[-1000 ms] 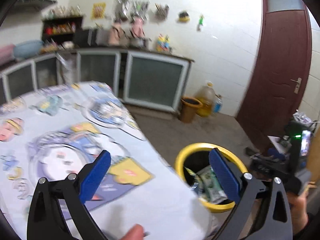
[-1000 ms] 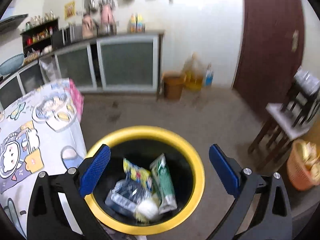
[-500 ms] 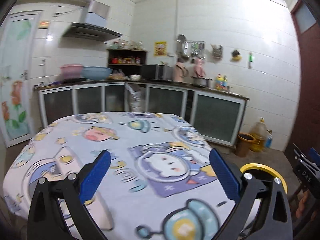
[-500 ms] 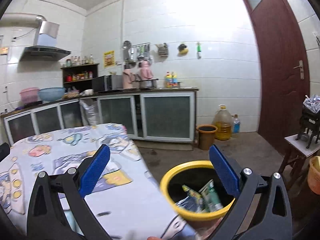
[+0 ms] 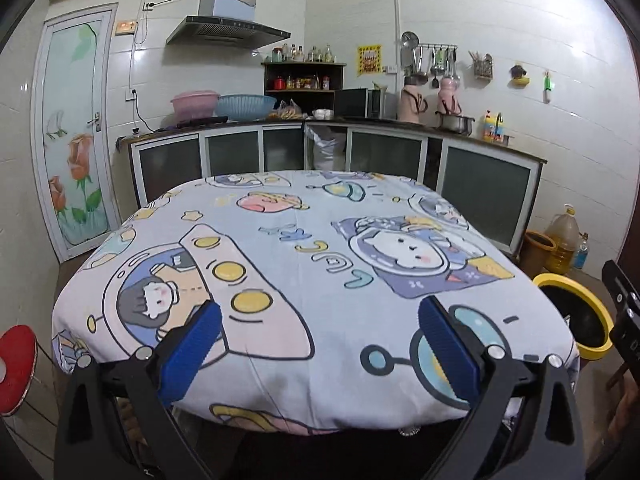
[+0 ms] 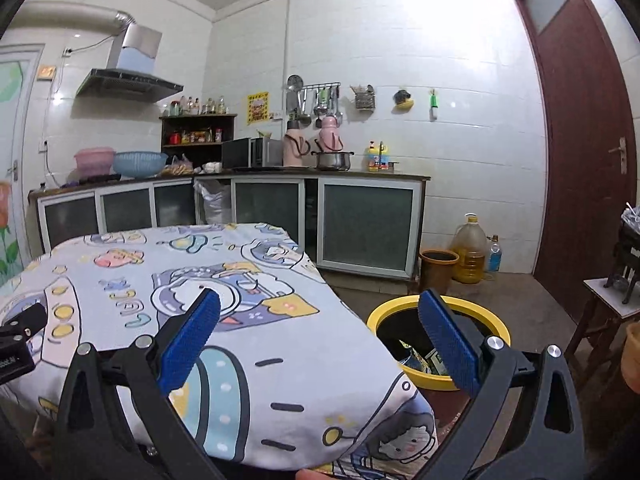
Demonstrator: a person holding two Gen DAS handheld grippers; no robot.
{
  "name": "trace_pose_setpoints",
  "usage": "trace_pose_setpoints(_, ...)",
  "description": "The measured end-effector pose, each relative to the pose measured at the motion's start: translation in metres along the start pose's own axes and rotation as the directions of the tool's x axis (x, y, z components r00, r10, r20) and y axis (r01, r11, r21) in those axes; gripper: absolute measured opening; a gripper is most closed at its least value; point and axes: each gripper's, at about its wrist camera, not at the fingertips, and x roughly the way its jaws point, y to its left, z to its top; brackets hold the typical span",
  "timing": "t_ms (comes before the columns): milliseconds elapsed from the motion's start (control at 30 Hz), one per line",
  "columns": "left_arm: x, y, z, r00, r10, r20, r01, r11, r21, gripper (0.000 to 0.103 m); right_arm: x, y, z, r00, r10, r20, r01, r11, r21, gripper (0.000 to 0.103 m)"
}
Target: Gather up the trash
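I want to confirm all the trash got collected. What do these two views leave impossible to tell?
- Yellow bin contents: right wrist view, mostly hidden by the right gripper finger and the bin's rim.
- Bin interior: left wrist view, just dark.
- Floor under the table: both views, hidden by the tablecloth.
- Table's near edge: left wrist view, covered by the left gripper.

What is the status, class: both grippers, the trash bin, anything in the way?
Left gripper open, empty. Right gripper open, empty. Yellow-rimmed bin beside table, wrappers inside. Nothing in the way.
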Motion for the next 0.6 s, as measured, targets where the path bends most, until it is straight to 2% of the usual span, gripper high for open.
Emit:
trace_pose_setpoints(233, 0.012, 0.005, -0.011, 0.999, 0.01, -0.053, -0.012, 0.999, -0.05, 0.095, 0.009, -0.003, -0.016, 0.998, 0.01, -0.062, -0.01, 1.0, 0.013, 0.095)
trace_pose_setpoints(367, 0.017, 0.01, -0.014, 0.996, 0.011, -0.086, -0.018, 0.996, -0.085, 0.095, 0.007, 0.001, -0.02, 0.998, 0.019, -0.06, -0.019, 1.0, -0.003, 0.095)
trace_pose_setpoints(600, 0.014, 0.007, -0.016, 0.996, 0.012, -0.084, -0.018, 0.997, -0.079, 0.095, 0.002, 0.007, -0.02, 0.998, 0.033, -0.05, -0.035, 0.999, -0.032, 0.095)
